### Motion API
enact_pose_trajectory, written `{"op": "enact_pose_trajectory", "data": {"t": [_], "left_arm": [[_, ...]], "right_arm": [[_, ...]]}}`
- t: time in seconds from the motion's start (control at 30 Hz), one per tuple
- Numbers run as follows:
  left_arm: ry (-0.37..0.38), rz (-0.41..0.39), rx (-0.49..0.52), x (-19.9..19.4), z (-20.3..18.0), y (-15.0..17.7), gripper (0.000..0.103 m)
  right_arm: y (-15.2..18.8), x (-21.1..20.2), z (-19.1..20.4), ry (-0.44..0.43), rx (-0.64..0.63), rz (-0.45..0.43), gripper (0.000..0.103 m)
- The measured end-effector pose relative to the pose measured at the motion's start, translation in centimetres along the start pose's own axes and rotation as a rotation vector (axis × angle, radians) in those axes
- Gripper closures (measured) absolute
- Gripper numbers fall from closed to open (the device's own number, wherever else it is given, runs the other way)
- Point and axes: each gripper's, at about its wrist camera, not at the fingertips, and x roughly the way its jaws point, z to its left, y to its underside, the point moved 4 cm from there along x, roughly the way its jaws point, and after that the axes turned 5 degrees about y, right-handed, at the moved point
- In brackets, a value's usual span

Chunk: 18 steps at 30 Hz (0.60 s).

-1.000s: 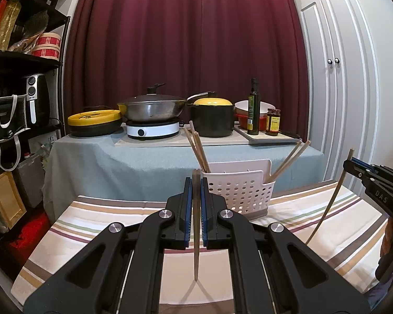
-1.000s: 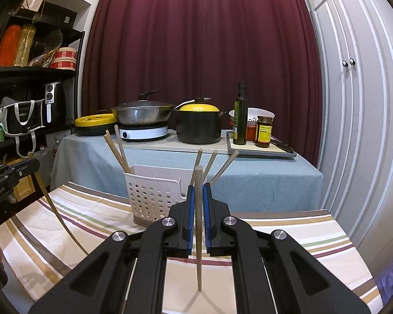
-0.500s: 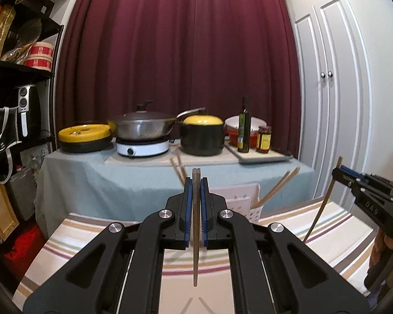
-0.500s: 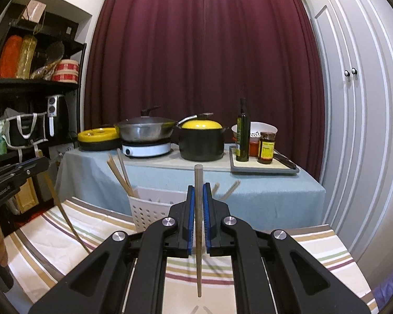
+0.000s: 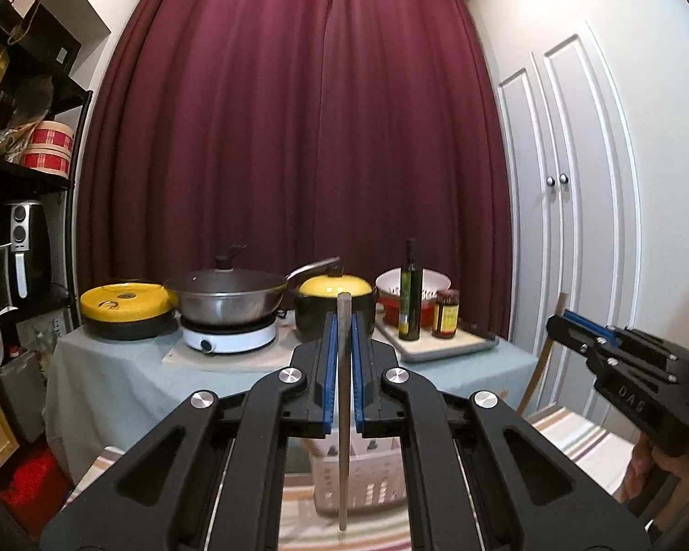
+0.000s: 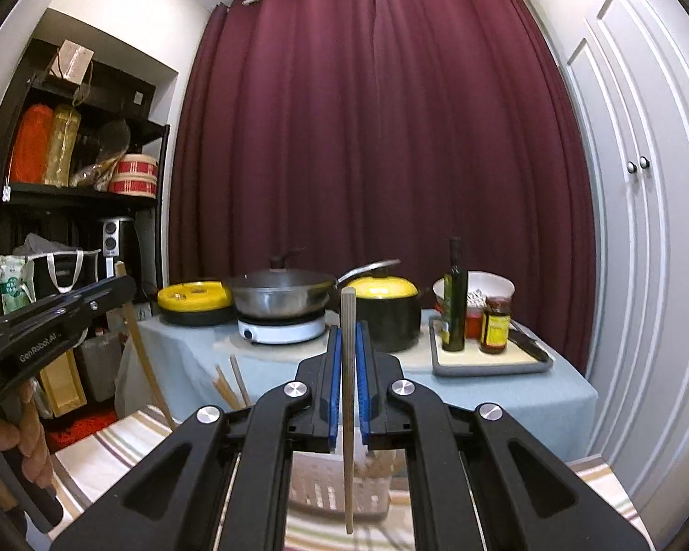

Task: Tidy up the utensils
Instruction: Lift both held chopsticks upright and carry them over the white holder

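My left gripper (image 5: pixel 343 321) is shut on a wooden chopstick (image 5: pixel 343 418) that stands upright between its blue pads. Below it, mostly hidden behind the fingers, is the white perforated basket (image 5: pixel 363 482). My right gripper (image 6: pixel 348 333) is likewise shut on an upright chopstick (image 6: pixel 348 418), above the same basket (image 6: pixel 321 482). Several chopsticks (image 6: pixel 227 385) lean out of the basket's left side. In the left wrist view the right gripper (image 5: pixel 620 358) shows at the right with its chopstick (image 5: pixel 541 362). The left gripper (image 6: pixel 59 317) and its chopstick (image 6: pixel 143 367) show at the left of the right wrist view.
The striped tablecloth (image 5: pixel 574 436) covers the near table. Behind it a blue-clothed table (image 6: pixel 505 395) carries a wok (image 6: pixel 280 294), a black pot with a yellow lid (image 6: pixel 386 312), an oil bottle (image 6: pixel 454 303) and a jar (image 6: pixel 496 326). A black shelf (image 6: pixel 69 193) stands left, white cupboard doors (image 6: pixel 638 229) right.
Both grippers have risen with their chopsticks still held. The basket has dropped low in both views and now sits behind the fingers.
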Motion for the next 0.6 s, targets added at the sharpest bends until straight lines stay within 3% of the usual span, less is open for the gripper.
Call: {"op": "enact_pose_trajectory", "data": {"t": [0.37,0.6], "left_arm": [[0.002,-0.059,-0.004,5.2,0.9,-3.5,0.097],[-0.009,-0.05,-0.016,10.0,1.9,-2.6,0.097]], "right_arm": [[-2.7,4.3,0.3,-0.024,0.02,-0.067,0.096],[-1.6,8.9,-0.1,-0.018,0.028,-0.056,0.096]]}}
